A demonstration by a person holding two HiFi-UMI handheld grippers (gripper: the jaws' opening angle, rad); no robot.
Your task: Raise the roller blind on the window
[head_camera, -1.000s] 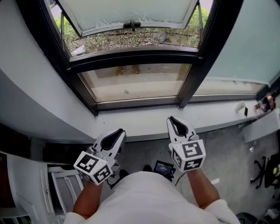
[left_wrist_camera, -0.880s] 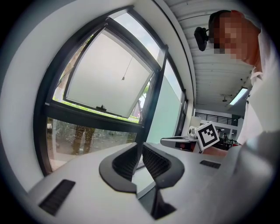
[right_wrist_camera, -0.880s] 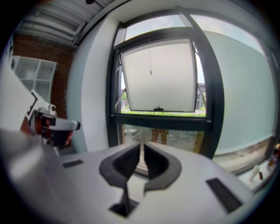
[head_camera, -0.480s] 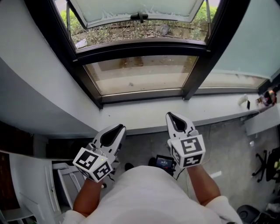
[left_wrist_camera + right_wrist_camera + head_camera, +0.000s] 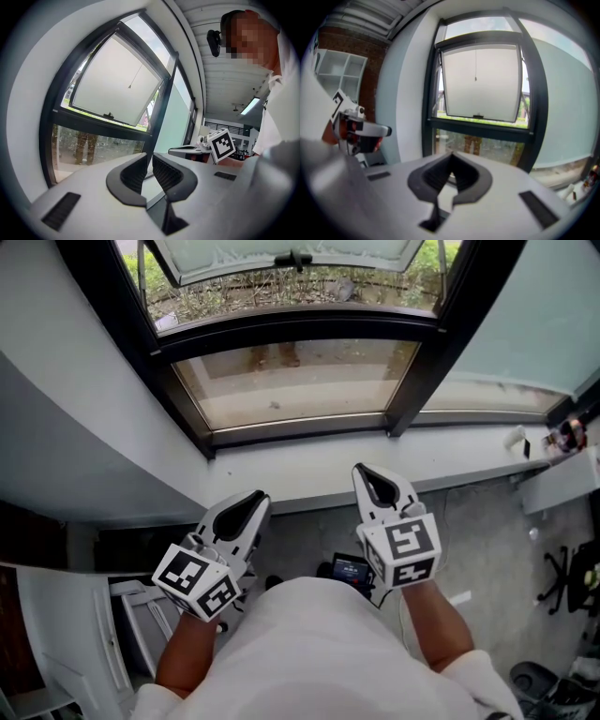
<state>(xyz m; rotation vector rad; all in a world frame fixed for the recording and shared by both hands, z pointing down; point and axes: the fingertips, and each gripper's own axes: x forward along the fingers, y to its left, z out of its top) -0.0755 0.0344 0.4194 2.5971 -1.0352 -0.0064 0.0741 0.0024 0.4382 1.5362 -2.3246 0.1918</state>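
The window frame [image 5: 412,381] is black. The roller blind [image 5: 534,315] over the right pane is pale mint green. Outside, the plants [image 5: 244,292] are green mixed with brown. The sill [image 5: 309,479] is white, the wall [image 5: 75,427] is light grey and the floor [image 5: 487,540] is mottled grey. The left gripper [image 5: 260,496] and right gripper [image 5: 360,469] are pale grey with black, ribbed jaw linings. Each marker cube [image 5: 197,582] bears black-and-white squares. The person's shirt [image 5: 309,652] is white.
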